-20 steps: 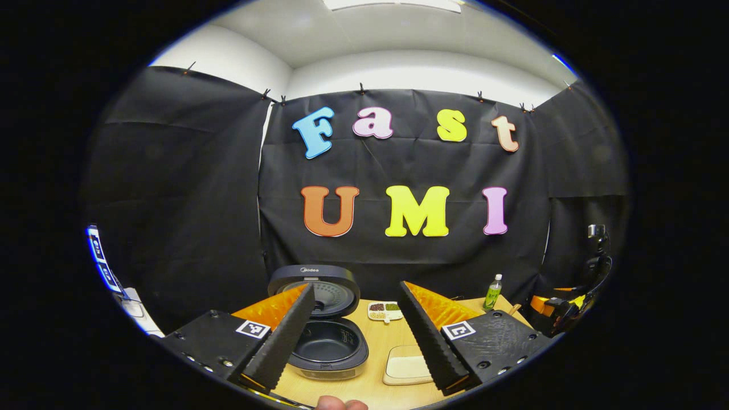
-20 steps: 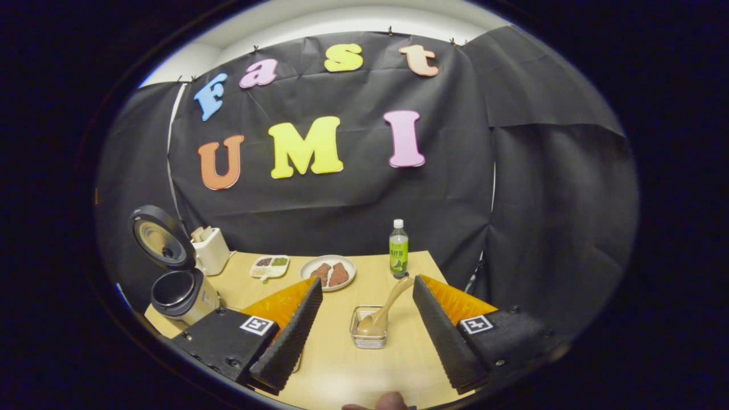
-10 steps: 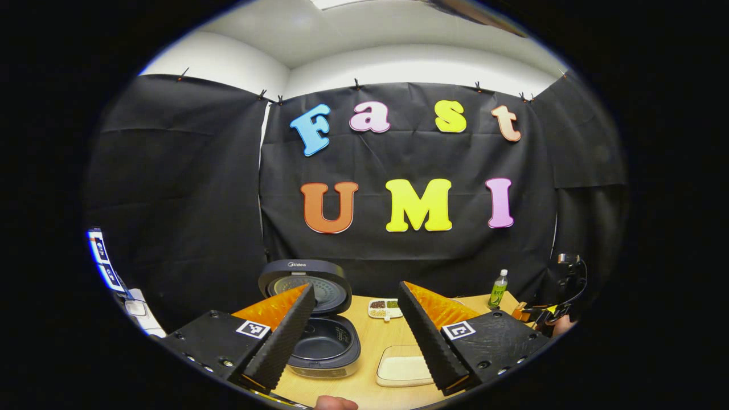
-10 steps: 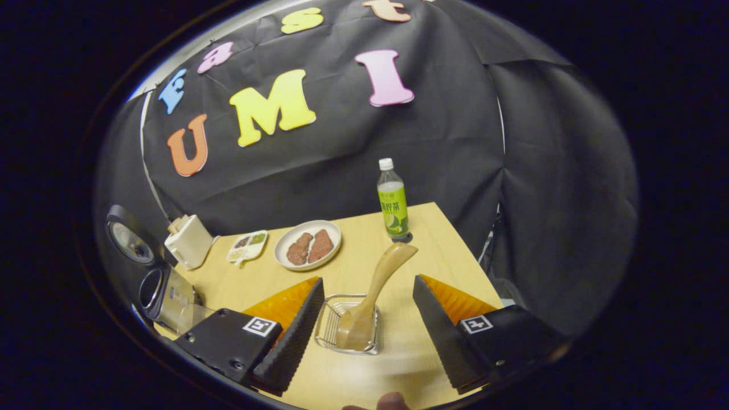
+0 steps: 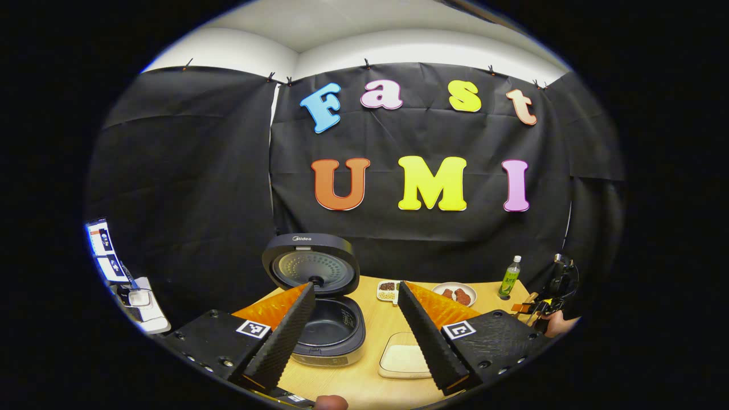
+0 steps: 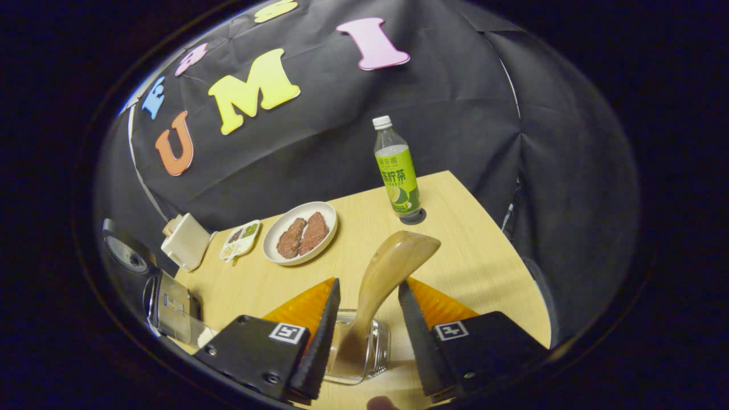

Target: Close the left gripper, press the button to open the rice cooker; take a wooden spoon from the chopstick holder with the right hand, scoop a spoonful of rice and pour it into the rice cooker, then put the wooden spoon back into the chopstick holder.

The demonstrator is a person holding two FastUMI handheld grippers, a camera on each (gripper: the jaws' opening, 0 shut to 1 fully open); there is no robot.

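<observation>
In the right gripper view, the right gripper [image 6: 364,322] hangs over the near right part of the table [image 6: 472,256] with its fingers spread to either side of the wooden spoon [image 6: 379,285]. A gap shows on both sides of the handle, so the jaws are open and nothing is gripped. The spoon stands tilted in the wire chopstick holder [image 6: 370,353], which sits on the table straight beneath the fingers; its handle leans up and to the right between them. Beyond it, a plate [image 6: 272,242] carrying two brown pieces lies in mid-table, with a small divided dish [image 6: 239,239] just to its left and a white box-shaped holder [image 6: 185,242] further left by the wall. A green-labelled bottle [image 6: 397,171] stands upright near the far edge. The rice cooker [image 6: 171,304] is at the left rim of this view.

In the left gripper view, the left gripper [image 5: 356,327] is open and empty, held above the near table edge. Between and just past its fingers lie the rice cooker [image 5: 330,330], lid raised upright and pot bare, and a flat tray of rice [image 5: 401,359] just beside it on the right. The right gripper [image 5: 535,307] shows far right, near the bottle [image 5: 510,276].
</observation>
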